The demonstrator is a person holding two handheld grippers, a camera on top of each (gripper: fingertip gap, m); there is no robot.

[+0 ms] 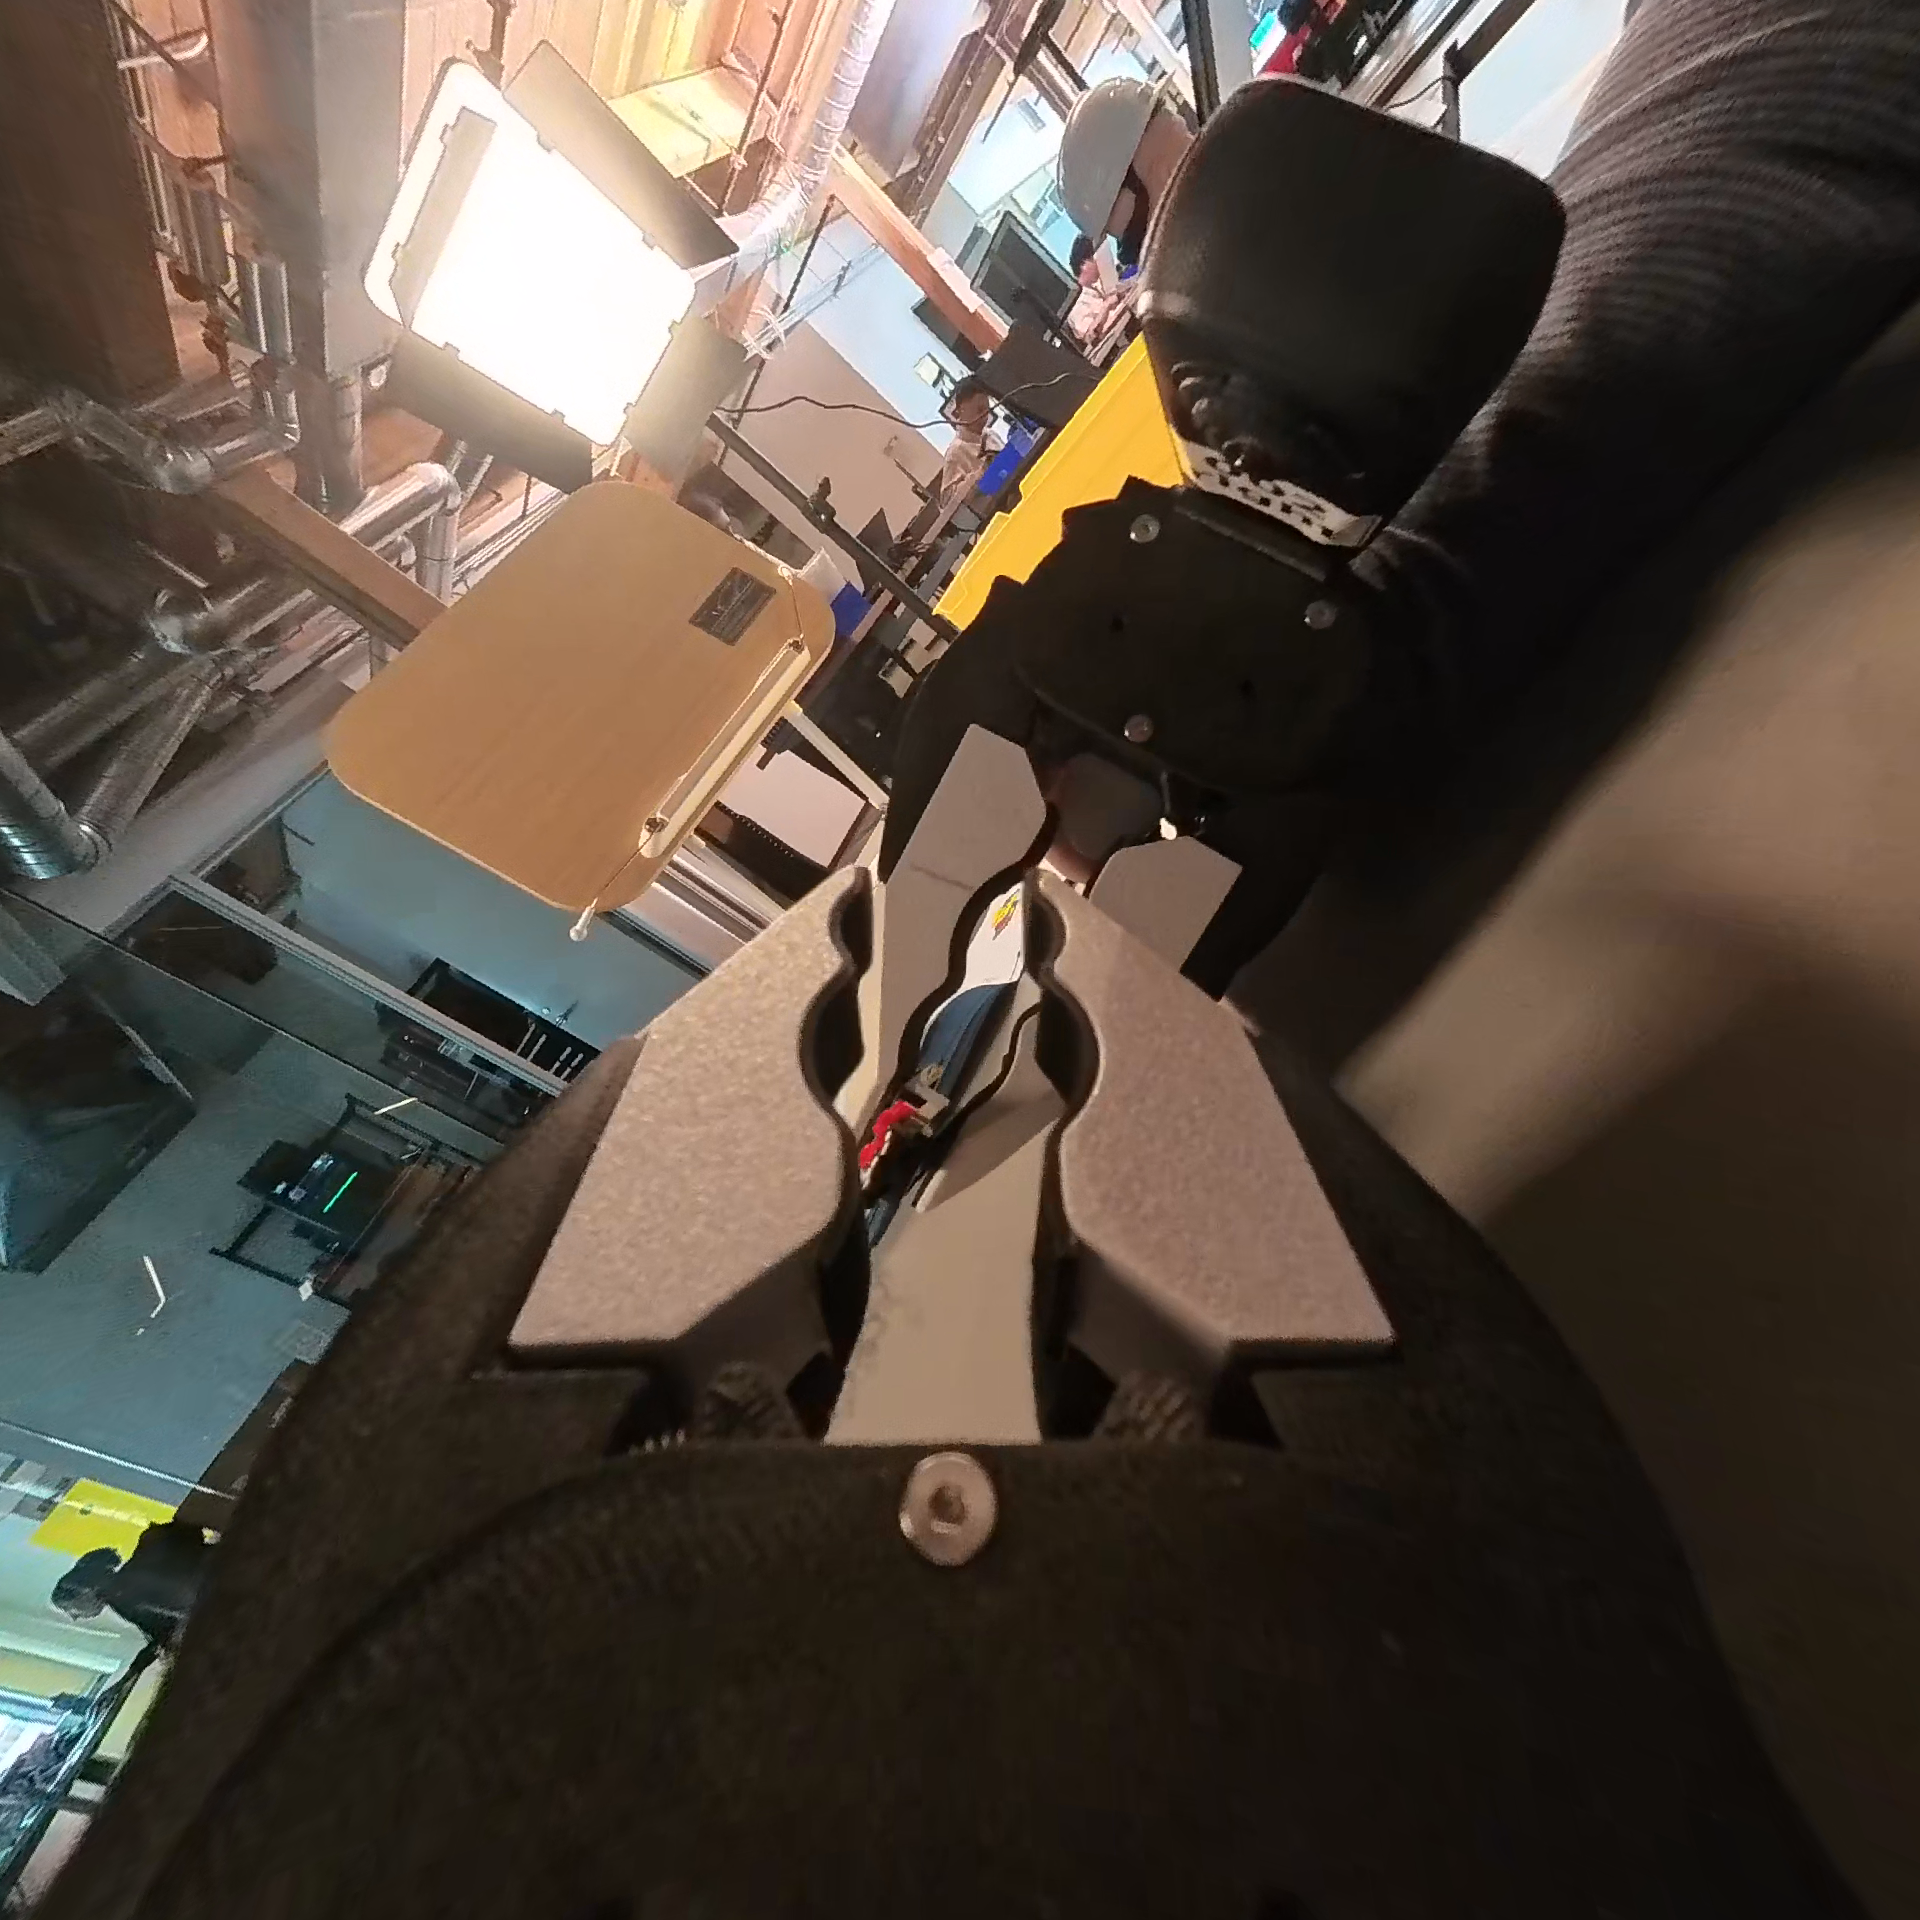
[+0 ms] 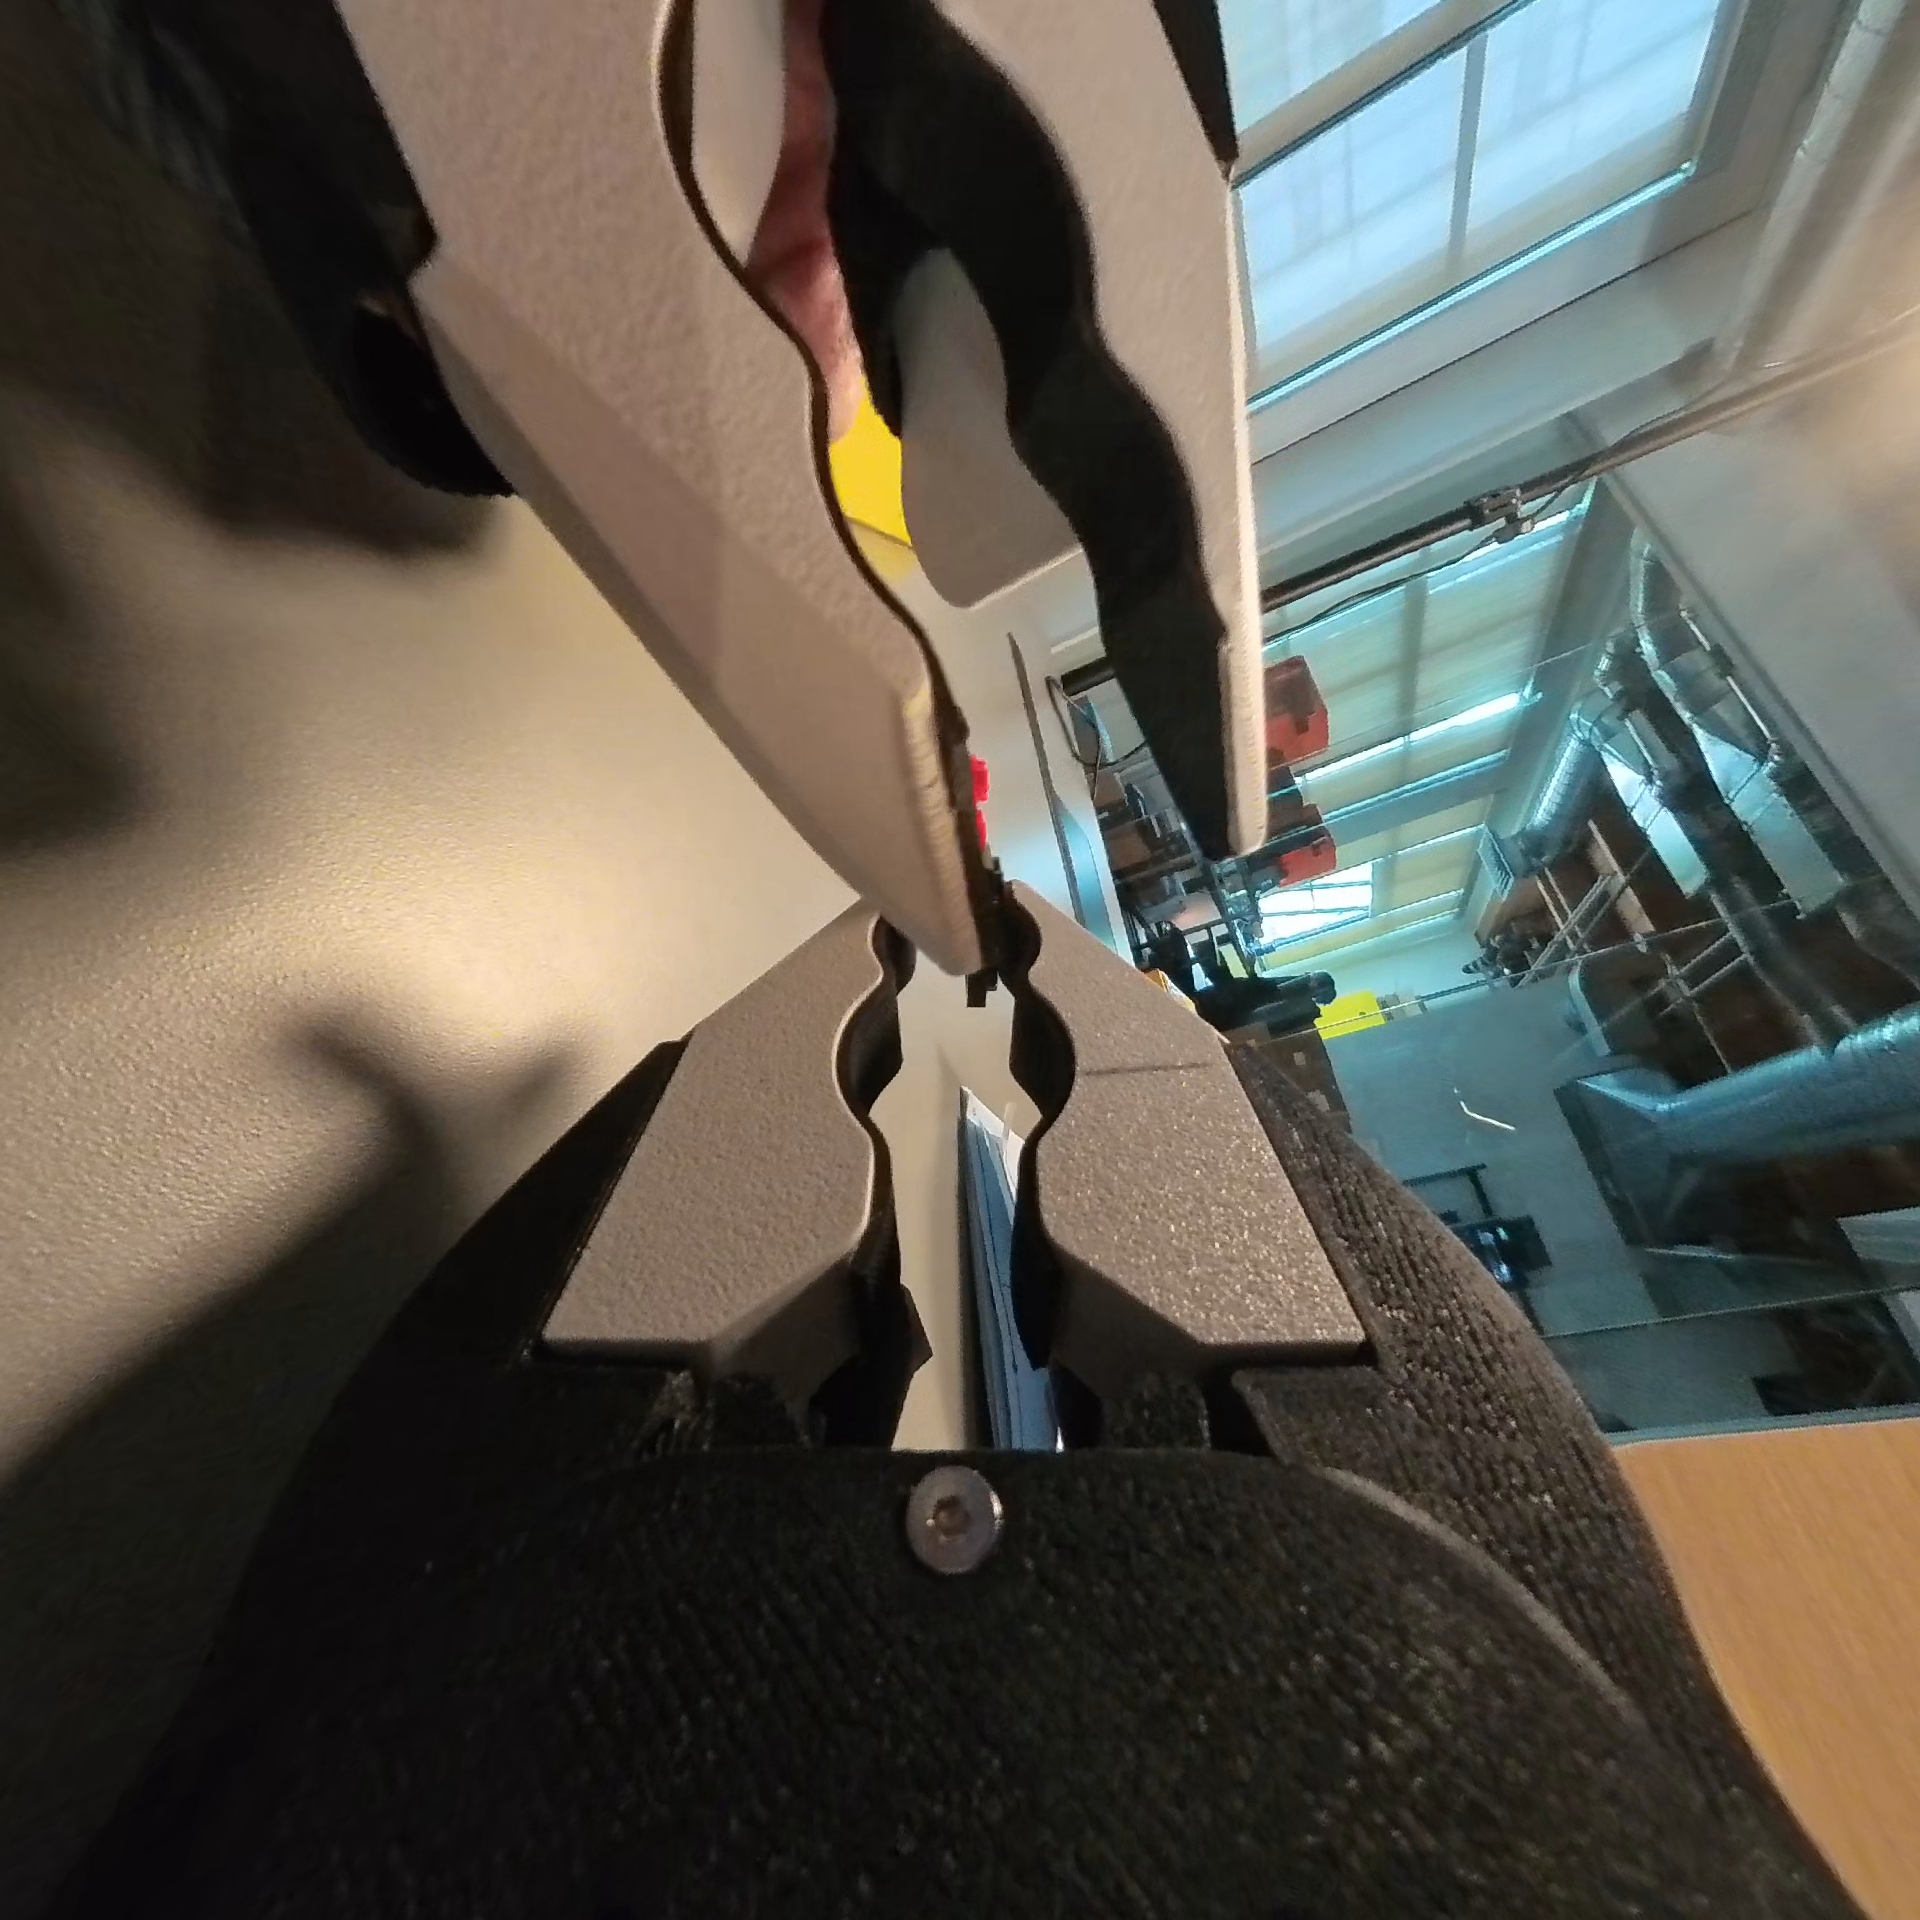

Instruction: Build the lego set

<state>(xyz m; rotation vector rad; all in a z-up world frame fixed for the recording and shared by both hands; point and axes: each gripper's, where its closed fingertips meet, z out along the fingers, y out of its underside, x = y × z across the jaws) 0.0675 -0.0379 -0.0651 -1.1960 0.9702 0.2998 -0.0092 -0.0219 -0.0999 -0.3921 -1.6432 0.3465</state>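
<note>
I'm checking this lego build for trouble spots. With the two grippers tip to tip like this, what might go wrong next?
1. One finger of the left gripper sits between the tips of the right gripper. Closing now may pinch that finger rather than a brick.
2. The small black piece at the tips looks barely held, if at all, and may drop onto the table.
3. The red piece lies against the left finger's edge and could be knocked loose.

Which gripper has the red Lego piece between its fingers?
The left gripper: the red piece sits in its finger gap. The right gripper has no red there, just a small black bit at its tips.
</note>
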